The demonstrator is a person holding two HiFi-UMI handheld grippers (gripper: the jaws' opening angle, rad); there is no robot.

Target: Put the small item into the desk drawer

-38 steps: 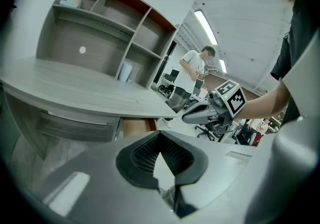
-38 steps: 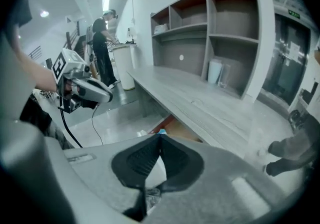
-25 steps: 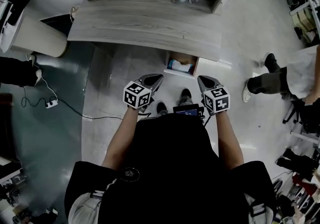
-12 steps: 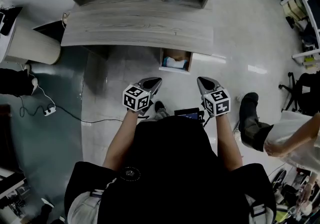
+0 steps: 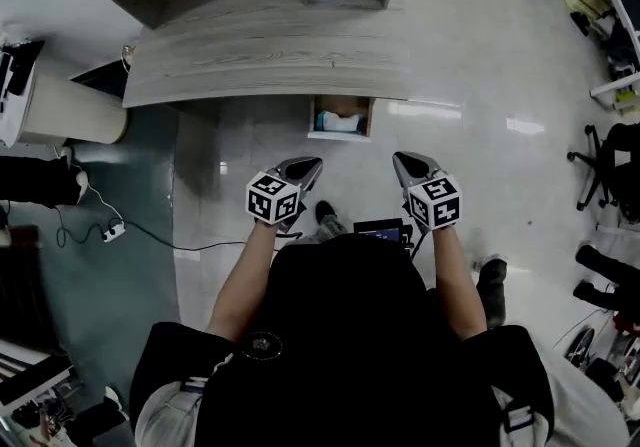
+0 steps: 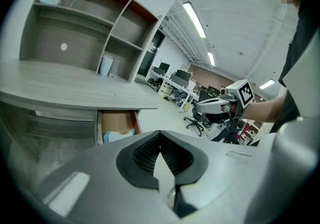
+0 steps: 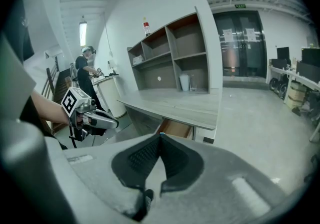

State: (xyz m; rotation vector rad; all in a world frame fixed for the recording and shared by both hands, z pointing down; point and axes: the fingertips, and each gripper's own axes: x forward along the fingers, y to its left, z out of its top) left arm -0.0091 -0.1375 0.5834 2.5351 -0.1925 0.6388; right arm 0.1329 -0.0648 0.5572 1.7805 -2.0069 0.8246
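Farther off now, the open drawer holds a pale-blue item.

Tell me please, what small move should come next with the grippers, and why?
Probably bring the right gripper forward to the open drawer and push its front shut. A pale item already lies inside it, and both the right and the left gripper are shut on nothing, over the floor short of the desk. Whether closing is wanted is uncertain.
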